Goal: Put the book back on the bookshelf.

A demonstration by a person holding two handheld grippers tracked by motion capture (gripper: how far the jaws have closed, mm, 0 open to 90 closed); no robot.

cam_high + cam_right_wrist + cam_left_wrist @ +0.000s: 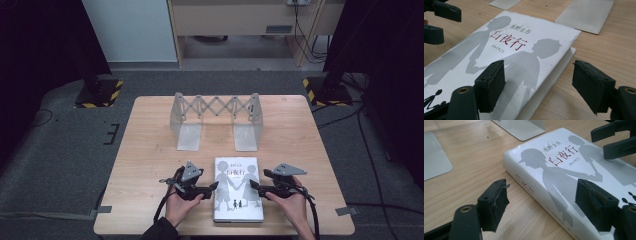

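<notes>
The high view looked forward and down from above the person's side of the table (150, 145). Each gripper view sat low and close behind its own jaws, facing inward. All three views shared the book (238, 190) (564, 177) (506, 57) lying between them.

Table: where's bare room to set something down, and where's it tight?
Free: the strips of table left and right of the expandable bookend rack, and the band between its two base plates and the book. Crowded: the near edge, where the left gripper and right gripper flank the book with jaws open, straddling its edges.
</notes>
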